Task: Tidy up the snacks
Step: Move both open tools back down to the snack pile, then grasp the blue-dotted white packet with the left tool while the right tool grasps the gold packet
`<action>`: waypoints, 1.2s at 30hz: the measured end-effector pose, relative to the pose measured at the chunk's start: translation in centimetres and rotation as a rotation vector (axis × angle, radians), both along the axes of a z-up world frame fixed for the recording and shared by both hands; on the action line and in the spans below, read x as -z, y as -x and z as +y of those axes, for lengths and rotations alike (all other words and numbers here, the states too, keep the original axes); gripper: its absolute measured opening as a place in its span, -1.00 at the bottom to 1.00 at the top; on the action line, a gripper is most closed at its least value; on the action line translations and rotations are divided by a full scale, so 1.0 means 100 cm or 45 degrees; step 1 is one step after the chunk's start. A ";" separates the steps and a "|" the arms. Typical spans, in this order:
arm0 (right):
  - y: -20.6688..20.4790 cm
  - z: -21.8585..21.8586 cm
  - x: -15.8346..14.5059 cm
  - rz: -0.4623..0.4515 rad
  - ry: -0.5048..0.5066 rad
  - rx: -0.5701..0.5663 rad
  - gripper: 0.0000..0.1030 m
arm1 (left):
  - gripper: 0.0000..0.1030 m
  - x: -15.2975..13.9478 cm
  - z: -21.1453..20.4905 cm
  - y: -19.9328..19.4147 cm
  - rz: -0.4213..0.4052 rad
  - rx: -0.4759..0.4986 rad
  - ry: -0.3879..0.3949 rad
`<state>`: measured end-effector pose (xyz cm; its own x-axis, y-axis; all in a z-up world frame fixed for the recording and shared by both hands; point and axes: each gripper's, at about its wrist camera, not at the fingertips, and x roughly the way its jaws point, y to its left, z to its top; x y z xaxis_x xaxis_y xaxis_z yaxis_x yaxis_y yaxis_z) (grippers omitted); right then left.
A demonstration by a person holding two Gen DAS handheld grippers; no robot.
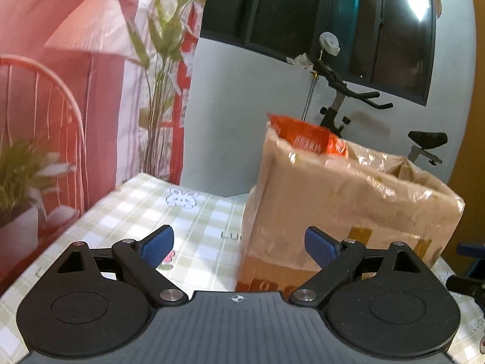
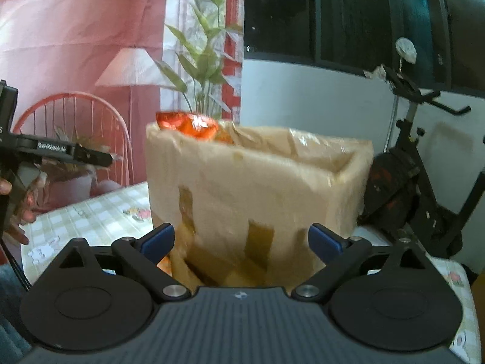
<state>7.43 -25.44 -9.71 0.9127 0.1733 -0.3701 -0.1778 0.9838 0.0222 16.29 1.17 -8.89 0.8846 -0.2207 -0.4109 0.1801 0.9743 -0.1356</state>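
Ahead of both spread, empty grippers, left [image 1: 239, 247] and right [image 2: 241, 242], stands the box [image 2: 257, 188], orange packet [image 2: 189, 126] upright inside; right gripper squarer on

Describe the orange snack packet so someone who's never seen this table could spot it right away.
Find the checked tablecloth and the tall cardboard box wrapped in clear plastic that stands on it. At one corner of the box's open top, a crinkly packet pokes above the rim. It is the only bright orange, shiny thing there; the box around it is dull tan.
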 end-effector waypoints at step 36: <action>-0.001 0.011 0.087 0.447 0.071 0.216 0.42 | 0.70 0.074 -0.004 0.011 0.290 0.051 -0.071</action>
